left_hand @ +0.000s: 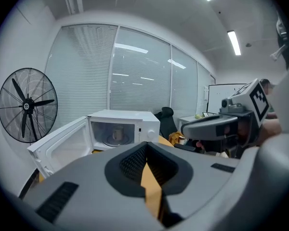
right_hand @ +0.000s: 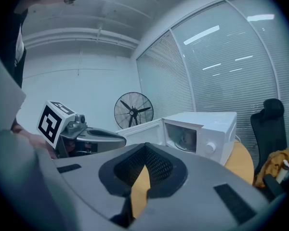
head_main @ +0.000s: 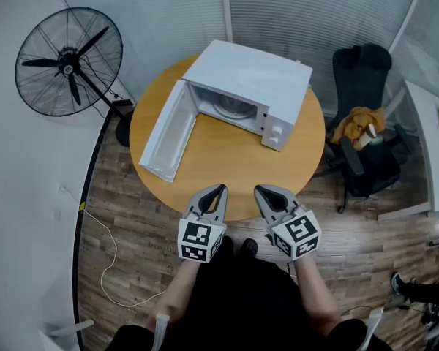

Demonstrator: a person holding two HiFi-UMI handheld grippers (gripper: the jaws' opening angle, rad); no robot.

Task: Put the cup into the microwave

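I can read no words, brand names or numbers anywhere in these views. The only printed marks I find are black-and-white square patterns, one set on the cube [head_main: 199,240] of the left gripper [head_main: 219,191] and one on the cube [head_main: 298,234] of the right gripper [head_main: 260,191]. They are coded patterns, not letters. The control panel [head_main: 276,131] of the microwave [head_main: 249,79] is too small for me to make out any print.
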